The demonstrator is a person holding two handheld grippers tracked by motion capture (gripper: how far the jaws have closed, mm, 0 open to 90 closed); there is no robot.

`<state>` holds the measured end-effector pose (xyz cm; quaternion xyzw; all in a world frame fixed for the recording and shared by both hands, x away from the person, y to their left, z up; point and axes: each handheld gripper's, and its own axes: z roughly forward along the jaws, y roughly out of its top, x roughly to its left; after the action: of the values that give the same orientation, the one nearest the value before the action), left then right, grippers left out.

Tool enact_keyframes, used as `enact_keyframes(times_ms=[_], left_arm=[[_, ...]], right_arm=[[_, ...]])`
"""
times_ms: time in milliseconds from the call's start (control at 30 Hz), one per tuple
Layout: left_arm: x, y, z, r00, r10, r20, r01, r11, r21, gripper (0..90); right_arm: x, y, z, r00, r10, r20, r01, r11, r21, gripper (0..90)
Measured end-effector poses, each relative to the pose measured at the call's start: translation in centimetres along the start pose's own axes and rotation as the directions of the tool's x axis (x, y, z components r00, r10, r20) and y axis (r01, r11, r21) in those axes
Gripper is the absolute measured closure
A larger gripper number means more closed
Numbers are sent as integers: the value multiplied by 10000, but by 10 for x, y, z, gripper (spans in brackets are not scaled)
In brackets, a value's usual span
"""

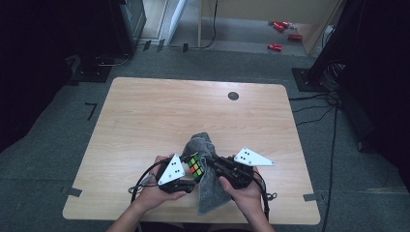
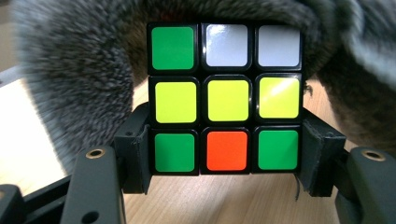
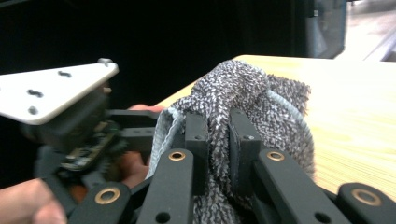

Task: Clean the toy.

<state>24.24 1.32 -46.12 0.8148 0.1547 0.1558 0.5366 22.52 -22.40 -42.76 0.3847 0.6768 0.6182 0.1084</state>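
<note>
Over wooden table (image 1: 145,121), left claw (image 2: 224,158) clamps scrambled cube (image 2: 226,98); right claw (image 3: 219,140) pinches grey, seemingly fuzzy cloth (image 3: 261,98).

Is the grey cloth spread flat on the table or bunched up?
Bunched up. The cloth is gathered into folds and pinched in the right gripper, draping around the cube.

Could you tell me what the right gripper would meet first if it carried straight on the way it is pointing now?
Probably the cube. The right gripper, shut on the grey cloth, points across at the left gripper, which clamps the cube. The cloth bunched ahead of its jaws would press onto the cube first, though the depth is hard to judge.
</note>
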Motion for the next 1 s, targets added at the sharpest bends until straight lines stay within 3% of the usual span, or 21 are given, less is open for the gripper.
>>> enact_keyframes(times_ms=[100, 233, 467, 567, 700, 833, 1000], left_arm=[[5, 0, -5, 9998, -135, -172, 132, 9998, -130, 349], [11, -1, -8, 9992, -355, -174, 350, 9990, -288, 349], [4, -2, -1, 9994, -324, 105, 325, 9994, -99, 349], [-4, 0, 5, 9997, -77, 216, 78, 10000, -24, 348], [-6, 1, 3, 9999, 28, 137, -27, 10000, -65, 349], [4, 2, -4, 9998, -213, -44, 212, 9994, -256, 348], [12, -1, -7, 9987, -485, -157, 480, 9983, -327, 349]], right_arm=[[-9, -4, 0, 9990, 8, 451, -7, 10000, -11, 815], [-12, -4, -1, 9989, 165, 430, -167, 9999, 34, 816], [7, 1, 0, 9999, -67, -157, 68, 10000, 59, 815], [14, 3, 1, 9992, -286, -282, 286, 9996, -5, 814], [4, 2, -2, 10000, 4, -37, -4, 9999, -130, 814], [-9, -3, -4, 9986, 283, 450, -273, 9994, -222, 816], [-6, -3, -2, 9993, 163, 340, -158, 9997, -168, 816]])
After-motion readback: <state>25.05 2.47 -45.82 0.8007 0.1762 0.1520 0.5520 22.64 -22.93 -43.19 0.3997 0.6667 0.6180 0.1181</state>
